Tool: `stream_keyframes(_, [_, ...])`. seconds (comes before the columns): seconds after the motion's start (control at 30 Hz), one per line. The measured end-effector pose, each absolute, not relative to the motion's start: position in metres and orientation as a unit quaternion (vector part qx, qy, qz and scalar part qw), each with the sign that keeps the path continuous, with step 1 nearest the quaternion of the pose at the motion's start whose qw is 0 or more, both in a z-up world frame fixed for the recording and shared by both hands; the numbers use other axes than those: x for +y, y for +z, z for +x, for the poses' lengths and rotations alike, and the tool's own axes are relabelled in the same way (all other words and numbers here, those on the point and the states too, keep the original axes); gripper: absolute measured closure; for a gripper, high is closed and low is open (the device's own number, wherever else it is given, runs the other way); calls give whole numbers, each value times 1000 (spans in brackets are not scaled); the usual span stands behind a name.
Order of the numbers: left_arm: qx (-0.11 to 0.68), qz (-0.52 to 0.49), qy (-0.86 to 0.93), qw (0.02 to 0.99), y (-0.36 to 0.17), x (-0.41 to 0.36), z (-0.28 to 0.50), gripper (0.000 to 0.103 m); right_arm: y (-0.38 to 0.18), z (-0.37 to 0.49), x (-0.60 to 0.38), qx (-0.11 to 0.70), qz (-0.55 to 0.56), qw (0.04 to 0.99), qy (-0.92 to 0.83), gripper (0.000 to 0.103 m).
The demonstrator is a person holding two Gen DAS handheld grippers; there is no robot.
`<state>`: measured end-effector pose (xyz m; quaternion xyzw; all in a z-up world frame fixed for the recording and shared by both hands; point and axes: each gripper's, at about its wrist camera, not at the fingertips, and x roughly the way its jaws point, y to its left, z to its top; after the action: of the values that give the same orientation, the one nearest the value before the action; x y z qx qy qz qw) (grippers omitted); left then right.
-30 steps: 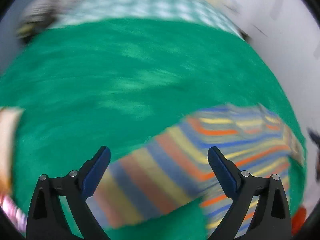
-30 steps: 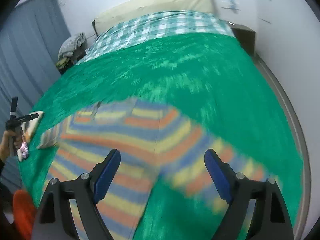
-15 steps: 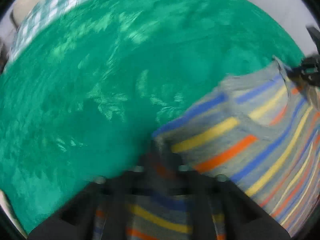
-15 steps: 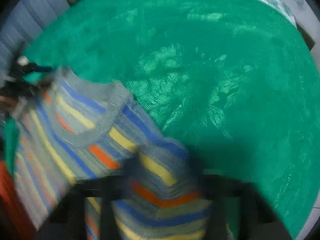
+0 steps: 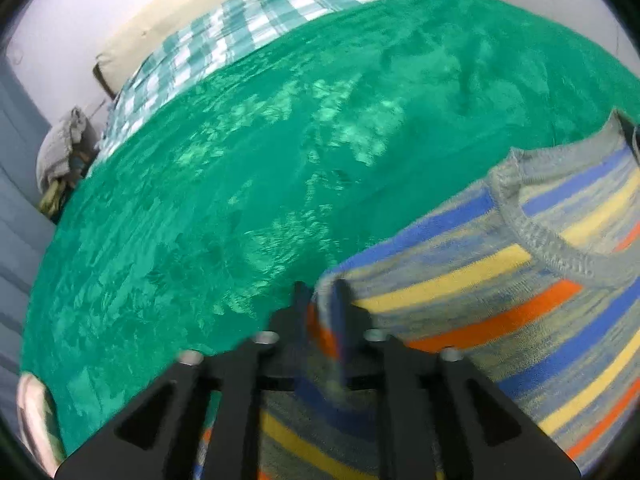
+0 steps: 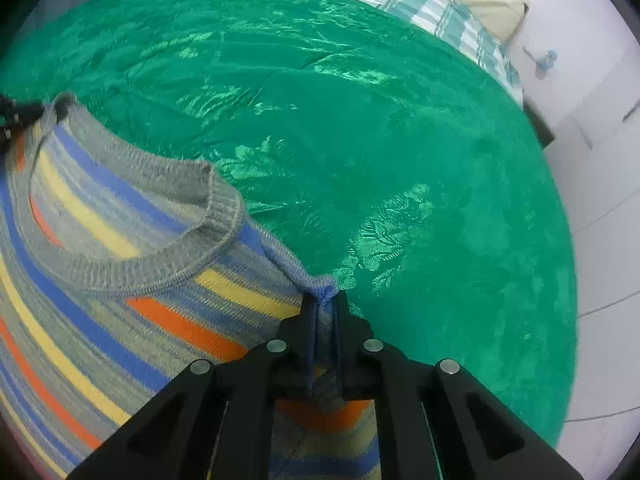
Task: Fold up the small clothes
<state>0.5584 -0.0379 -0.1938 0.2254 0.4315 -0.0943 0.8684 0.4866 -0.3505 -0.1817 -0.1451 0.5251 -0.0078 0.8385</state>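
A small knitted sweater (image 5: 520, 300) with blue, yellow, orange and grey stripes and a grey ribbed neckline hangs stretched between both grippers above a green bedspread (image 5: 240, 180). My left gripper (image 5: 322, 300) is shut on one shoulder corner of it. My right gripper (image 6: 322, 304) is shut on the other shoulder of the sweater (image 6: 100, 280). The left gripper's tip (image 6: 20, 114) shows at the far left of the right wrist view, holding the opposite shoulder. The sweater's lower part is out of view.
The green bedspread (image 6: 360, 140) covers a bed with a checked sheet (image 5: 260, 28) and a cream pillow (image 6: 480, 4) at its head. White walls stand to the right. A pile of grey cloth (image 5: 60, 152) sits beside the bed's far left.
Both grippers were open above the flat-lying sweater; they have since closed on its two shoulders and lifted it, the neckline now spread between them.
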Motion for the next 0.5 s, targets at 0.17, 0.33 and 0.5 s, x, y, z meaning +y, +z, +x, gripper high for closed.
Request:
stream_keyframes(0.17, [424, 147, -79, 890, -142, 17, 534, 15, -142, 463, -386, 512, -70, 856, -4, 26])
stream_keyframes(0.33, [437, 97, -117, 887, -108, 59, 443, 12, -93, 362, -374, 488, -106, 866, 8, 25])
stream_keyframes(0.5, [477, 106, -179, 854, -128, 34, 283, 9, -89, 237, -313, 494, -78, 861, 96, 25])
